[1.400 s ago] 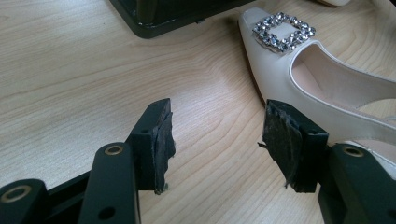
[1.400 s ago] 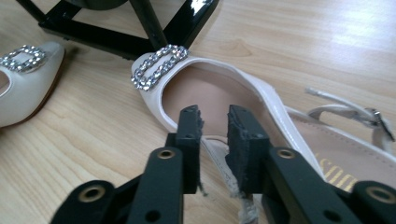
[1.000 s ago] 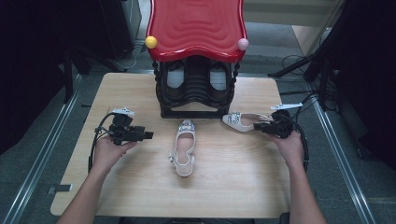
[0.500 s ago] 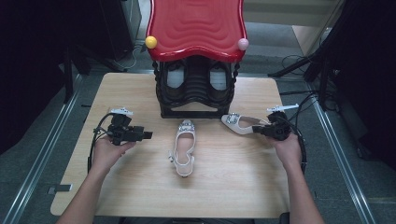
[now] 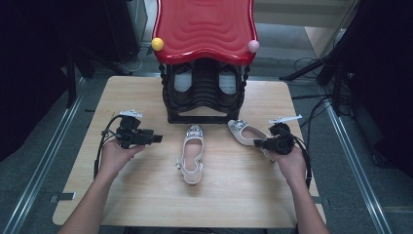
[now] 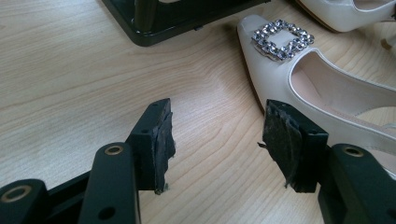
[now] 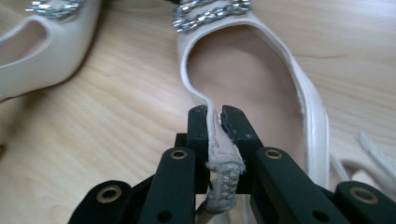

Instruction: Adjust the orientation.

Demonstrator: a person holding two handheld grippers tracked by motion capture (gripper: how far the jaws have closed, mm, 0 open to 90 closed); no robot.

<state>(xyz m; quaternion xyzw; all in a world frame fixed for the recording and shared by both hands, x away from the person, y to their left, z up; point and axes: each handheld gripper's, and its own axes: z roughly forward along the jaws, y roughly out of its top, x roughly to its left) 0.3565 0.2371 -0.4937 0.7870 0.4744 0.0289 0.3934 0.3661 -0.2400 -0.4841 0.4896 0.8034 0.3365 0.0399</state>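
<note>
I have the right gripper [image 7: 215, 122] clamped on the right shoe's [image 5: 246, 134] edge, centre-right; the left gripper [image 6: 217, 140] gapes empty. Next: lift it toward the rack [image 5: 204, 92].

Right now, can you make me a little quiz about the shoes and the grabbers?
1. True or false: the right gripper is clamped on a shoe's side edge.
2. The left gripper is: A) open and empty, B) holding a shoe, C) holding a ball.
3. Which way does the middle shoe point its buckled toe?

Key: 1 true, on the right-hand shoe. 2 A. 3 Toward the black rack with the red top.
</note>
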